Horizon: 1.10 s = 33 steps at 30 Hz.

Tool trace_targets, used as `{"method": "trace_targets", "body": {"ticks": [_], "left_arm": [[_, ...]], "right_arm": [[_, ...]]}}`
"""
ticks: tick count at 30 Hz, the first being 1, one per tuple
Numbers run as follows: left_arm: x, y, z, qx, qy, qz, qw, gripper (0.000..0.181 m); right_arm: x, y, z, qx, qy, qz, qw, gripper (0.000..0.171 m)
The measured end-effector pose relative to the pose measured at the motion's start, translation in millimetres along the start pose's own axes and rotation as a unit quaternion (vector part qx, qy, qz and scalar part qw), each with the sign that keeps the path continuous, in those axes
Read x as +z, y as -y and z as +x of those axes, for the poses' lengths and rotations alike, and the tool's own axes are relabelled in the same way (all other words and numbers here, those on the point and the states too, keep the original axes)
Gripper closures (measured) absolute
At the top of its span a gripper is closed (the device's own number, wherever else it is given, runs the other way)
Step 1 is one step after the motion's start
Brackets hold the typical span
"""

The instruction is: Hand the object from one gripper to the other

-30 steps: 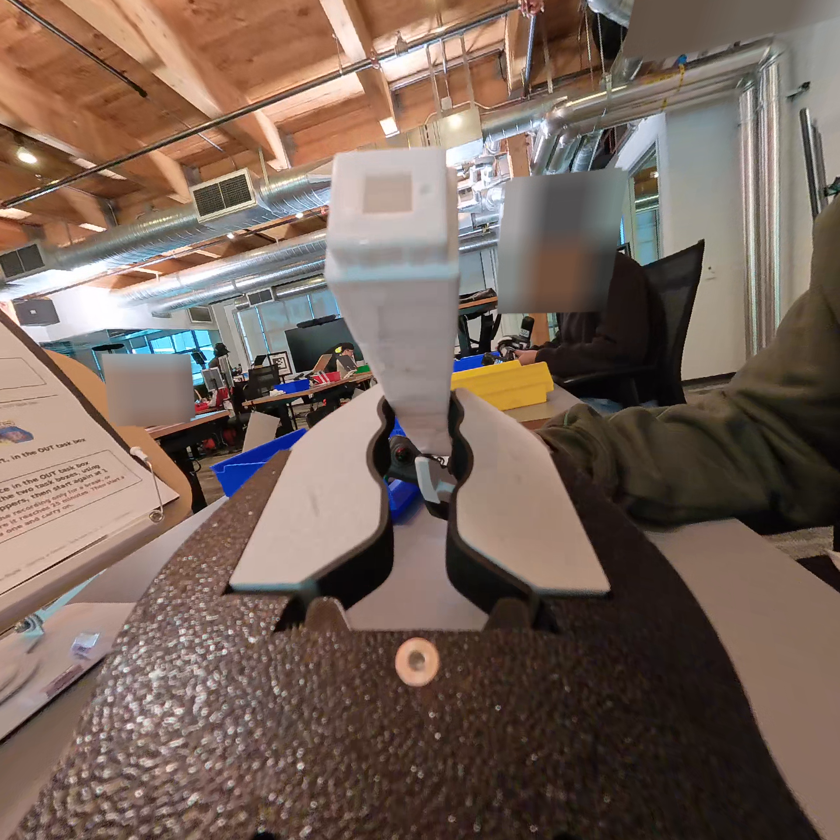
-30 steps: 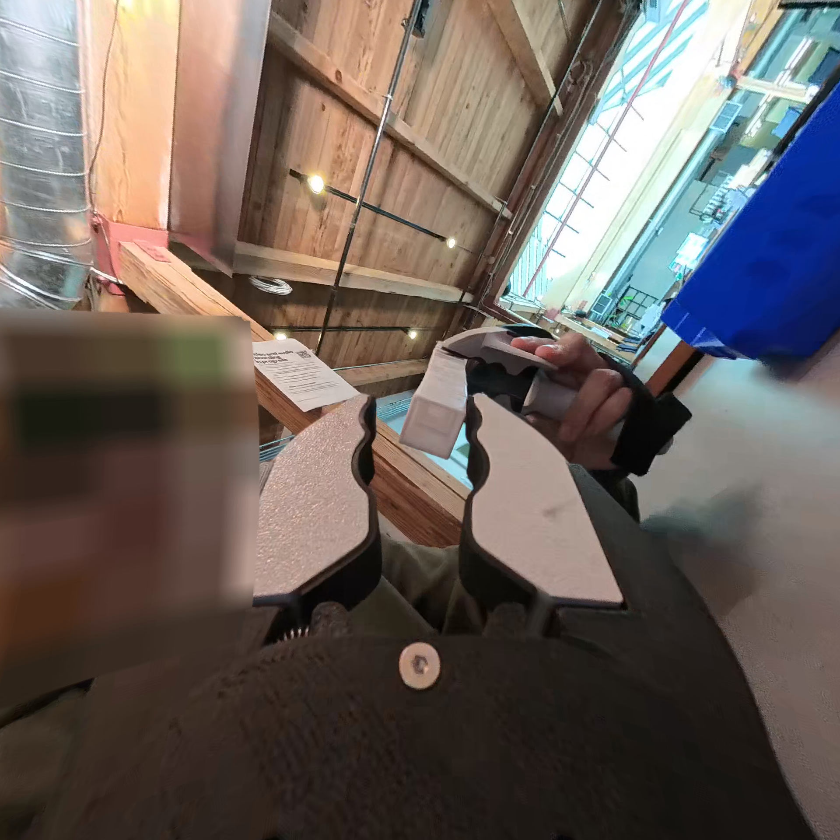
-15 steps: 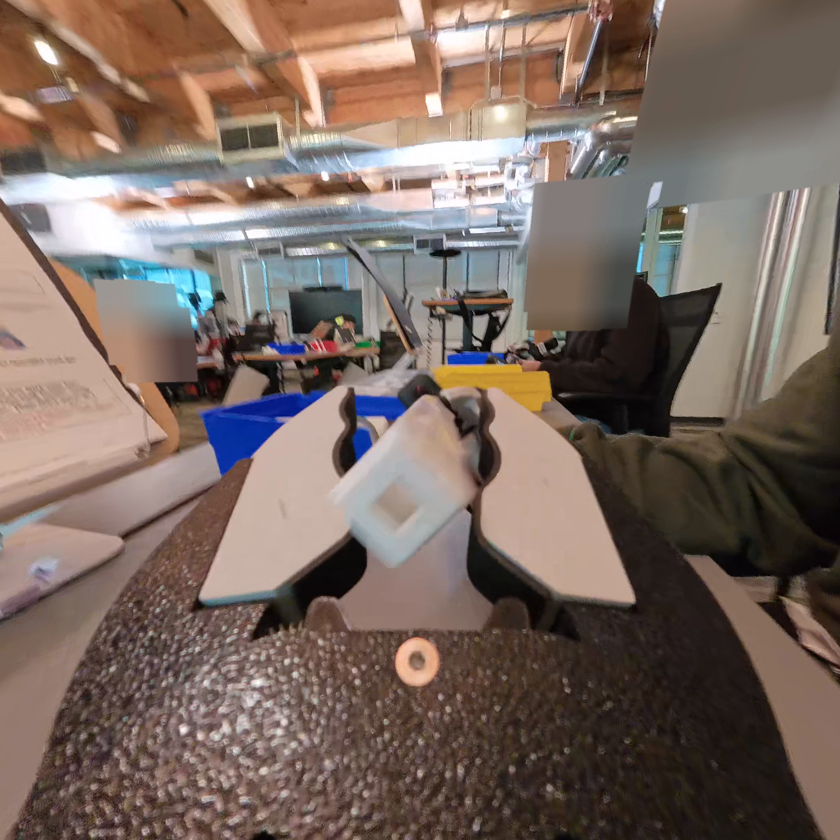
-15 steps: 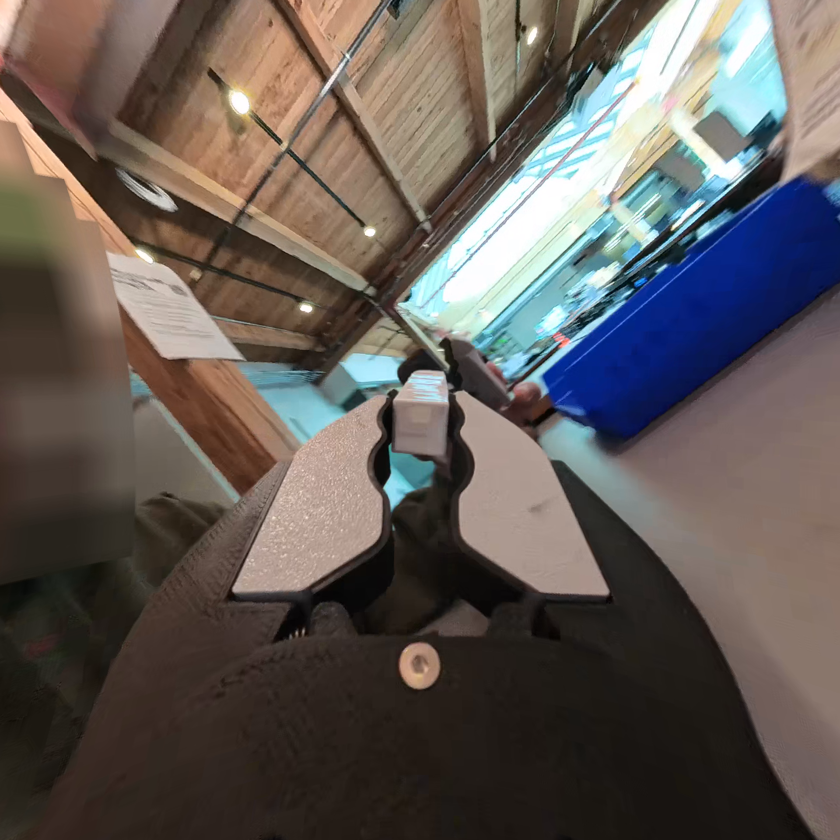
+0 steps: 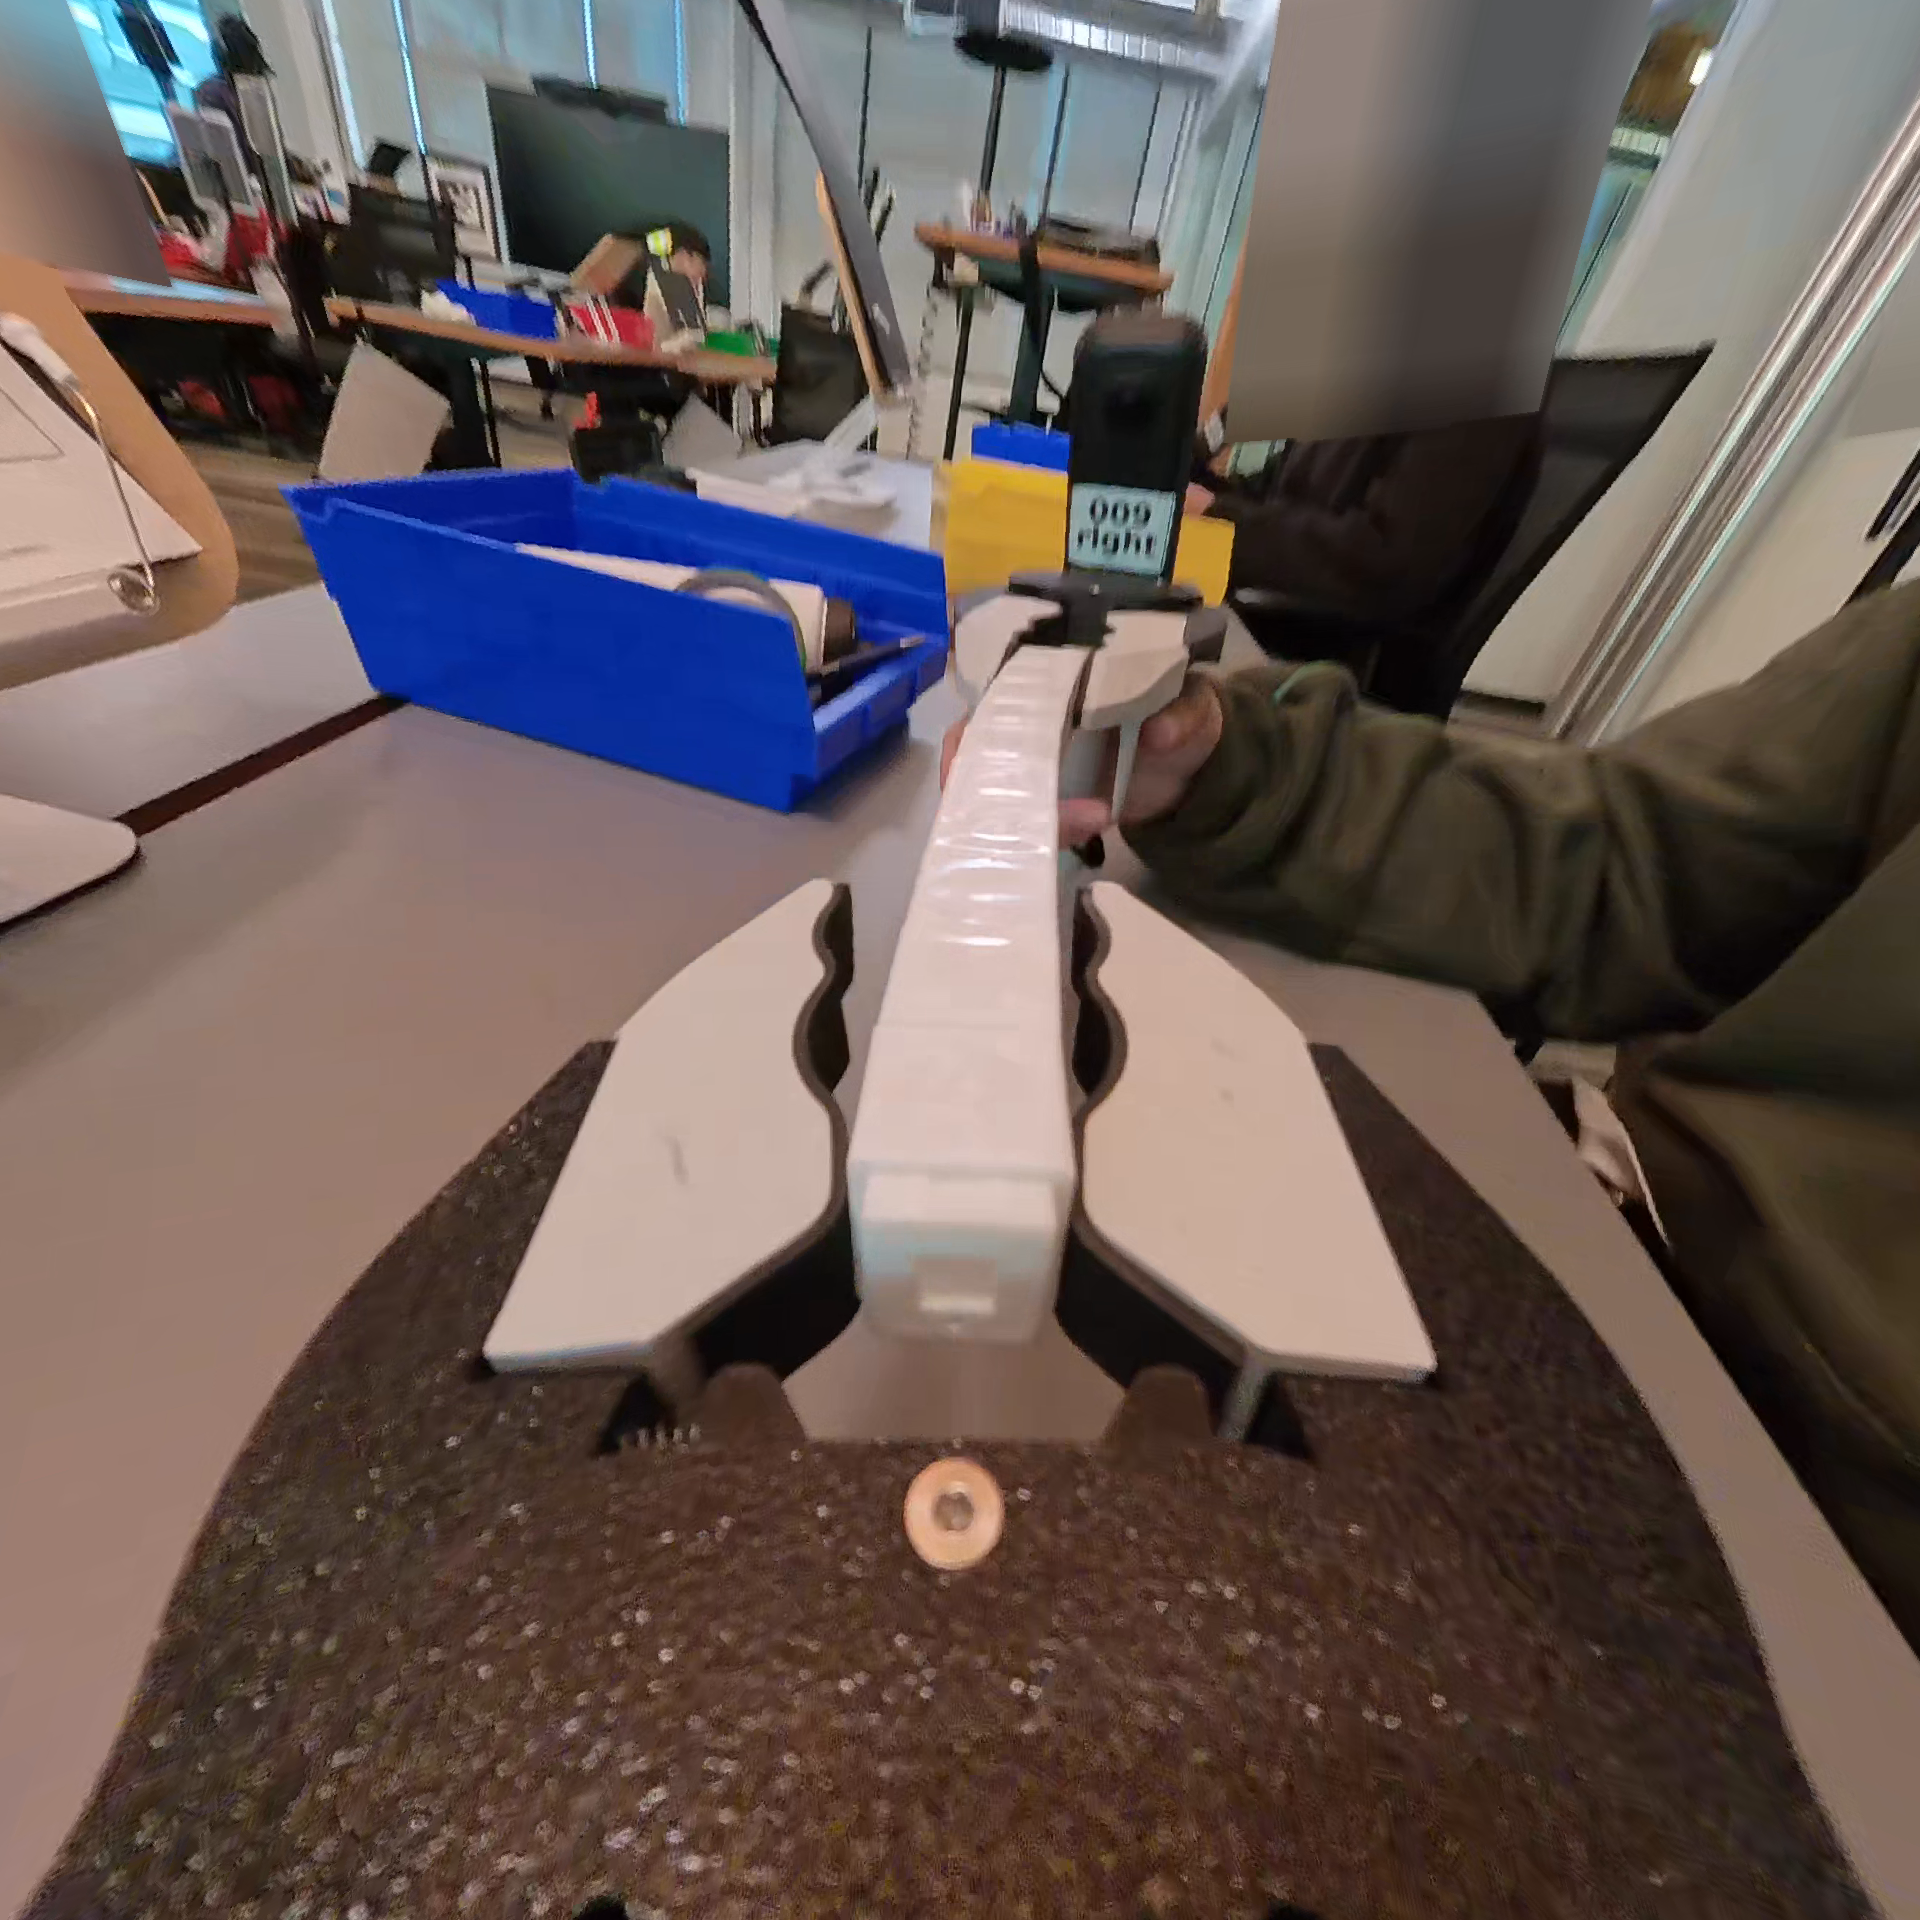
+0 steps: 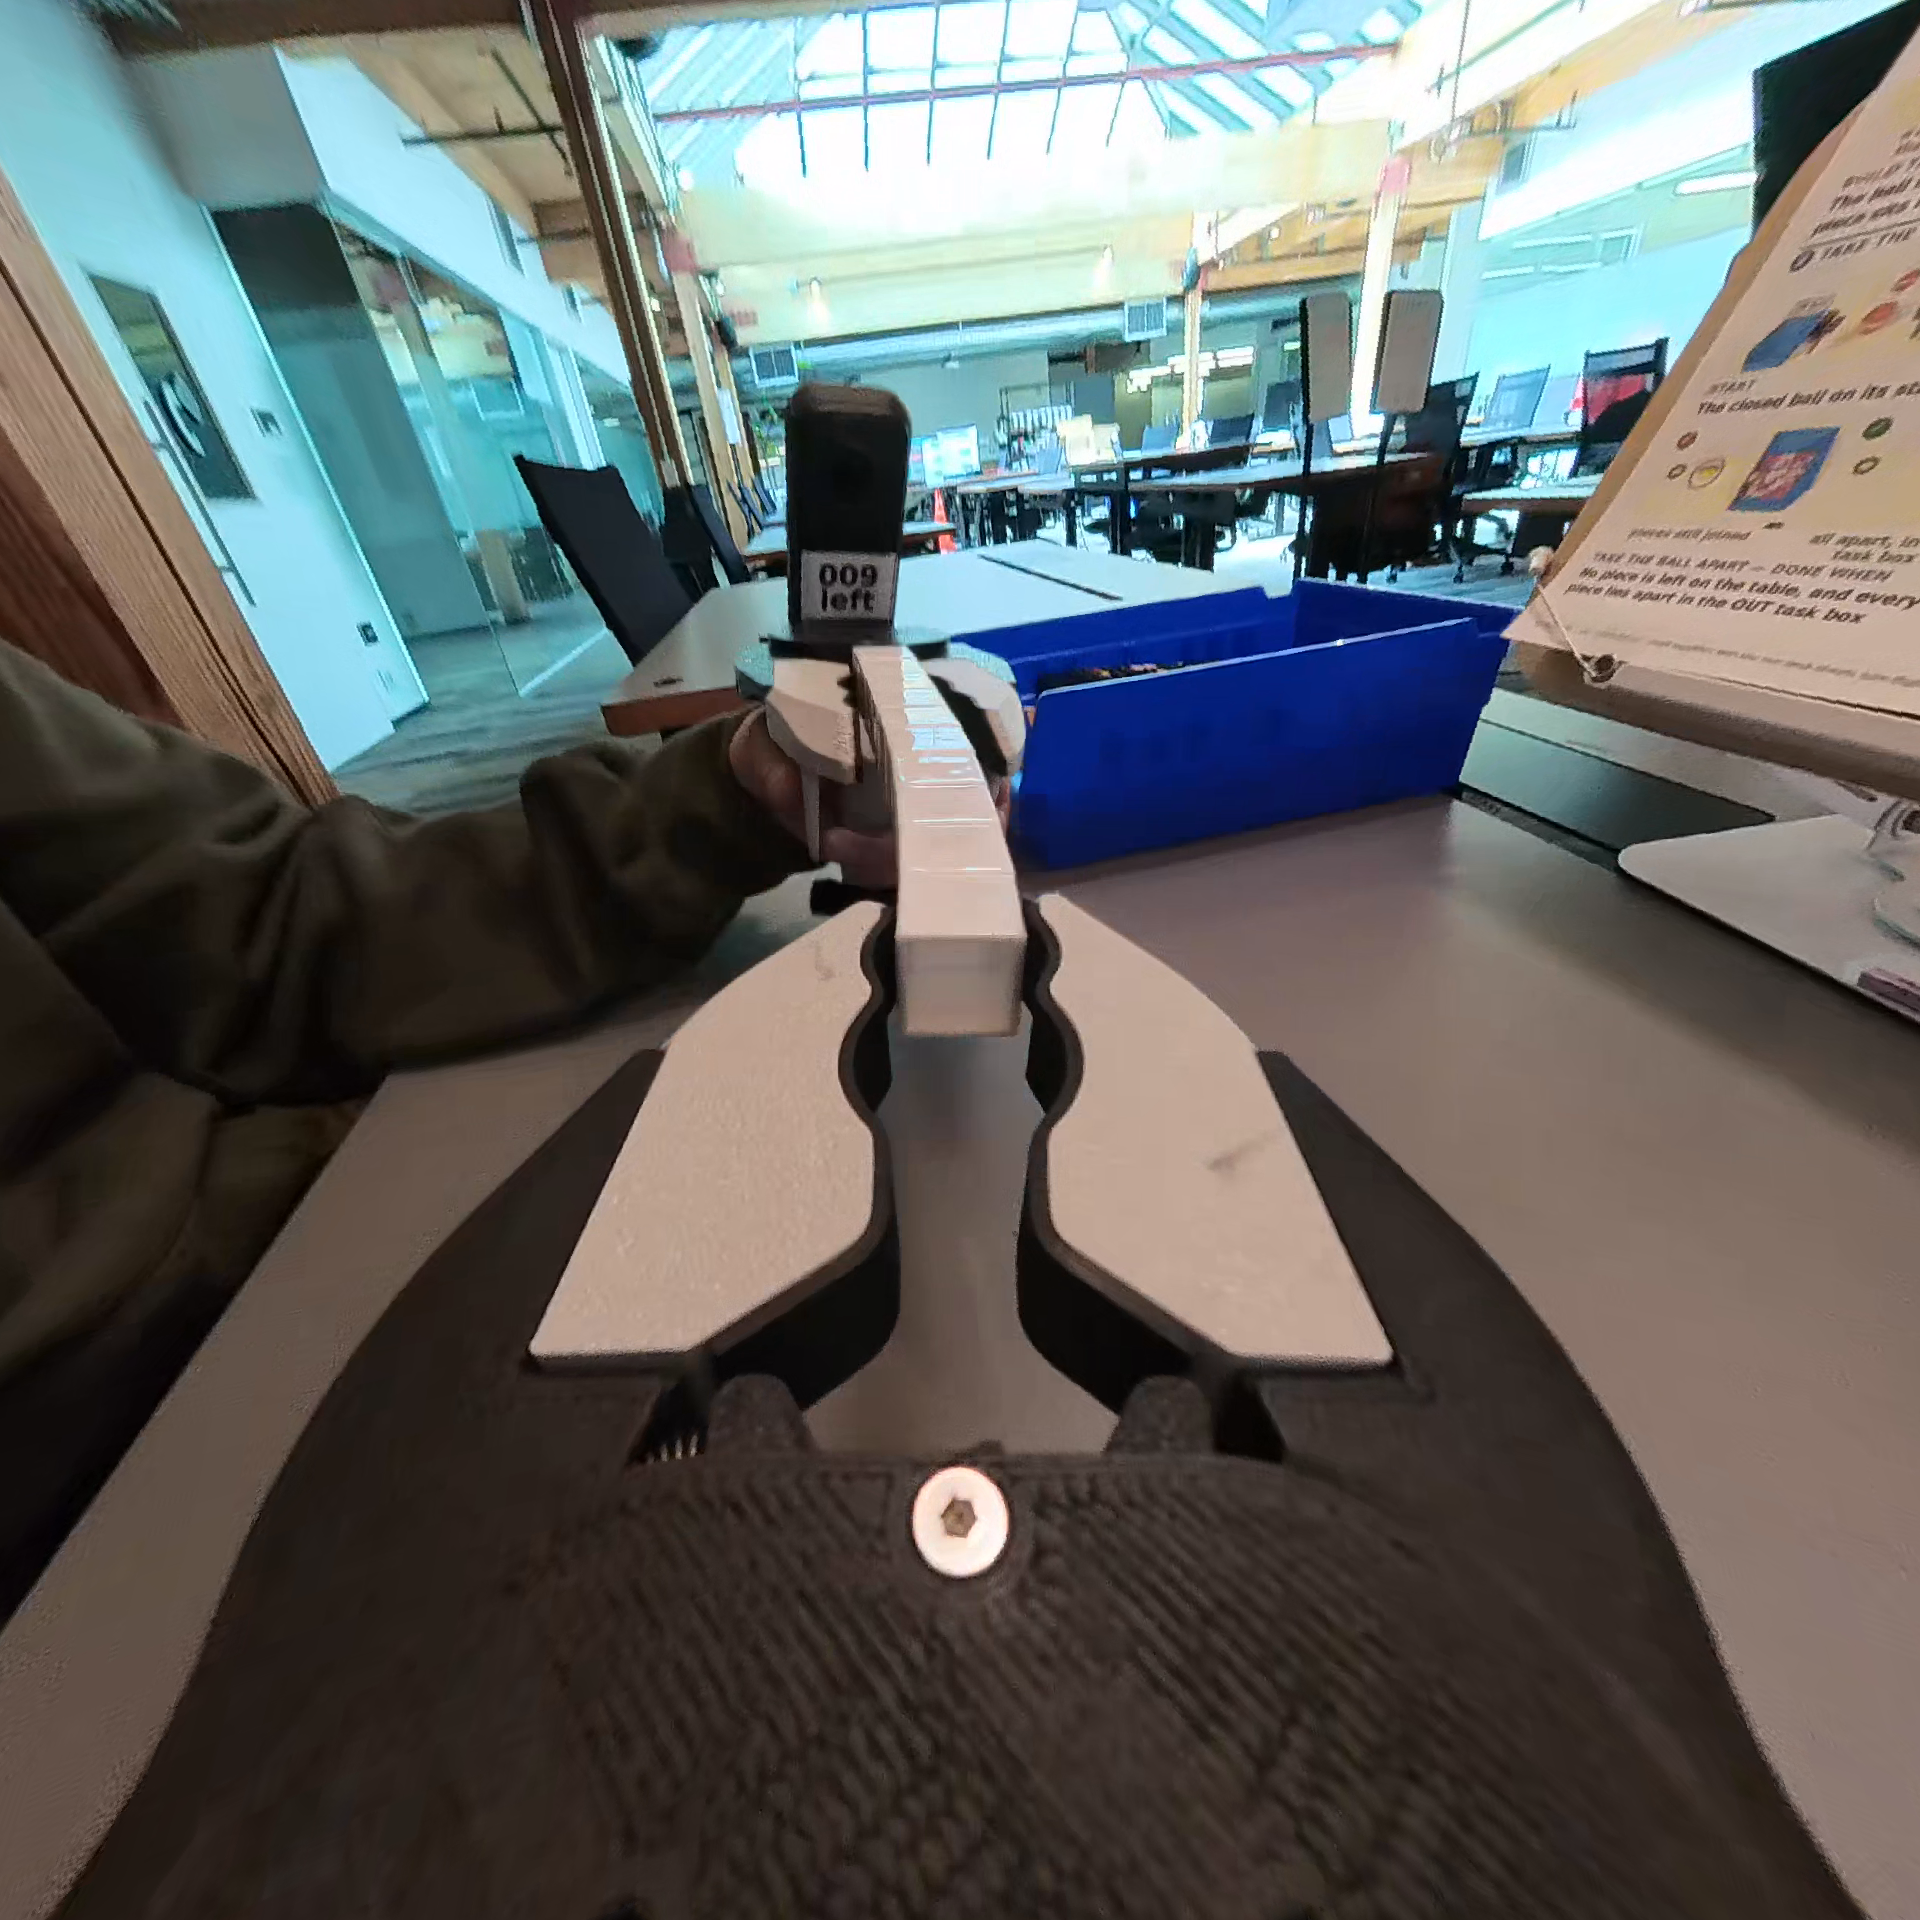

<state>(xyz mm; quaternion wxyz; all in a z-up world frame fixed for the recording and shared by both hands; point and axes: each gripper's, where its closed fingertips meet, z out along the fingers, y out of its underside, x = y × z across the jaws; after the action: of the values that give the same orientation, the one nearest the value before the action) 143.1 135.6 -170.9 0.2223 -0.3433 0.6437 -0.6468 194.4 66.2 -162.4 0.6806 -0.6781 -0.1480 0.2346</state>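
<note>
A long white square bar [image 5: 966, 987] runs level above the grey table between the two grippers. My right gripper [image 6: 961, 914] is shut on one end of the bar [image 6: 951, 883], pinching it at the fingertips. My left gripper [image 5: 958, 899] is open a little wider than the bar, which lies lengthwise between its fingers with narrow gaps either side. The bar's other end reaches back over the left gripper's base. The right gripper also shows far off in the left wrist view [image 5: 1081, 665], and the left gripper far off in the right wrist view [image 6: 883, 696].
A blue bin [image 5: 582, 644] with items stands on the grey table [image 5: 364, 935] behind the grippers, also in the right wrist view [image 6: 1247, 707]. A yellow bin [image 5: 997, 520] is farther back. An instruction sheet on a stand [image 6: 1745, 468] is at the side. Green sleeves [image 5: 1507, 831] hold the grippers. There is about 10 centimeters between the tips of the two grippers.
The left gripper held the bar upright. The right gripper closed on its other end and the left jaws widened. The bar tipped down level and both grippers now face each other.
</note>
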Motion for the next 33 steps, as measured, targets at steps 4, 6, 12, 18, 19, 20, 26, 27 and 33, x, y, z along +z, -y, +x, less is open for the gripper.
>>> {"method": "trace_targets", "body": {"ticks": [4, 6, 12, 18, 19, 20, 26, 27, 33], "left_arm": [[-2, -5, 0, 0.016, 0.003, -0.020, 1.000, 0.141], [-3, -7, 0, 0.020, 0.004, -0.026, 0.999, 0.141], [-2, -18, 12, 0.008, -0.038, -0.061, 0.997, 0.141], [-4, -23, 18, 0.002, -0.057, -0.075, 0.995, 0.141], [-4, -23, 18, 0.002, -0.057, -0.072, 0.996, 0.141], [-3, -21, 17, 0.001, -0.056, -0.064, 0.996, 0.141], [5, 9, -4, 0.058, 0.034, 0.032, 0.997, 0.141], [3, 15, -8, 0.083, 0.057, 0.047, 0.994, 0.141], [-7, 46, -10, 0.248, 0.158, 0.120, 0.948, 0.141]], "right_arm": [[3, -12, -1, -0.013, -0.001, -0.039, 0.999, 0.149], [4, -18, 0, -0.014, -0.001, -0.053, 0.999, 0.149], [1, -25, -11, -0.013, 0.040, -0.073, 0.996, 0.149], [2, -38, -20, -0.018, 0.073, -0.101, 0.992, 0.149], [2, -33, -20, -0.015, 0.071, -0.084, 0.994, 0.149], [2, -26, -19, -0.007, 0.071, -0.063, 0.996, 0.149], [2, -1, 15, 0.064, -0.031, 0.049, 0.996, 0.128], [1, 0, 21, 0.091, -0.044, 0.060, 0.993, 0.123], [6, 3, 20, 0.399, 0.069, 0.126, 0.905, 0.105]]}}
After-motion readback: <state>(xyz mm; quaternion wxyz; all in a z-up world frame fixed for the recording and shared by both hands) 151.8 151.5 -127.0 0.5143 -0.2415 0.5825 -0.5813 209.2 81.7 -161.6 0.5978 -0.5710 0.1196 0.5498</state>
